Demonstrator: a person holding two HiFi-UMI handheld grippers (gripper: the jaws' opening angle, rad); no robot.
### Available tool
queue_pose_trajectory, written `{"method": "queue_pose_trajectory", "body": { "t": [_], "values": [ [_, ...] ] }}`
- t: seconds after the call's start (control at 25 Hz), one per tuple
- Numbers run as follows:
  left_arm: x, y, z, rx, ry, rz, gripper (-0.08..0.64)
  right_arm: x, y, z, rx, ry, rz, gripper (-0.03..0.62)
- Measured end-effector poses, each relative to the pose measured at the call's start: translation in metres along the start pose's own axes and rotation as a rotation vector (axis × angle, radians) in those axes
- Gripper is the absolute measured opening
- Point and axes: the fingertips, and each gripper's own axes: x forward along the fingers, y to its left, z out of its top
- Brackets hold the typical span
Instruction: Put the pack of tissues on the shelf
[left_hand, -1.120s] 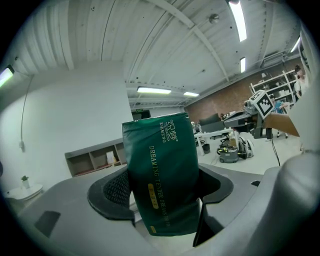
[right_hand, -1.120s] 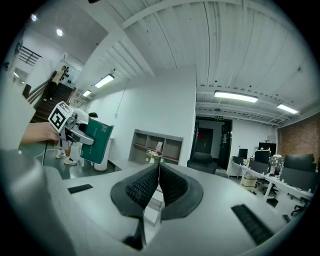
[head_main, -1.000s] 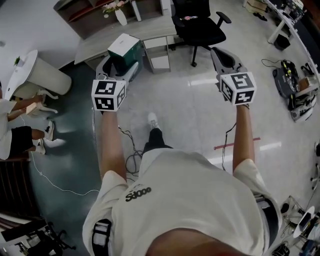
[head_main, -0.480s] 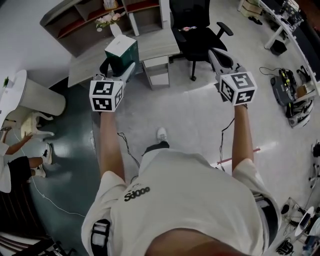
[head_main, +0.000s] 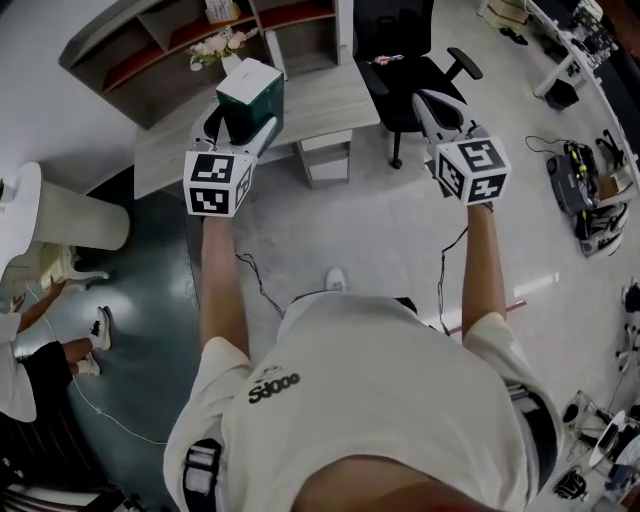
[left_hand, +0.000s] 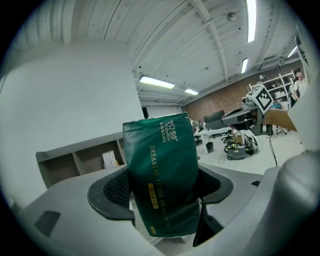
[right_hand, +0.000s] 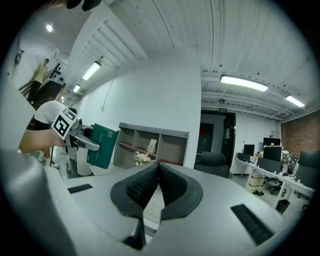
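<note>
1. Two grippers are held out ahead of the person in the head view: the left gripper (head_main: 240, 128) at 11 o'clock and the right gripper (head_main: 441, 108) at 1 o'clock.
2. Left gripper: its fingers (left_hand: 114, 192) are clamped on the lower part of the pack of tissues (left_hand: 161, 170), a dark green pack with gold lettering. The pack stands upright between them with a slight lean. Its upper part rises well clear of the fingers.
3. Right gripper: its fingers (right_hand: 142, 187) are pressed together with nothing between them.
4. Pack location: it is held in the air, and in the head view it appears over the grey counter (head_main: 310, 105). The shelf (head_main: 190, 55) stands behind the counter, at 12 o'clock from the pack. The pack is apart from the shelf.
5. Surroundings: a vase of flowers (head_main: 222, 45) stands in front of the shelf. A black office chair (head_main: 405, 65) stands at 3 o'clock from the counter.
</note>
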Motion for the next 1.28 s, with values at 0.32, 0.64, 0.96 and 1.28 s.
{"method": "queue_pose_trajectory", "body": {
  "t": [0.32, 0.64, 0.96, 1.28],
  "values": [
    [0.054, 0.052, -0.023, -0.011, 0.013, -0.028, 0.374, 0.08, 0.0, -0.008, 0.018, 0.029, 0.021, 0.006],
    [0.143, 0.094, -0.027, 0.004, 0.036, -0.019, 0.374, 0.166, -0.05, -0.022, 0.018, 0.034, 0.057, 0.006],
    [0.269, 0.141, 0.007, 0.037, 0.073, 0.003, 0.374, 0.277, -0.131, -0.033, 0.069, 0.015, 0.133, 0.006],
    [0.394, 0.179, 0.003, 0.091, 0.176, 0.01, 0.374, 0.373, -0.206, -0.049, 0.135, 0.004, 0.146, 0.006]
  ]
}}
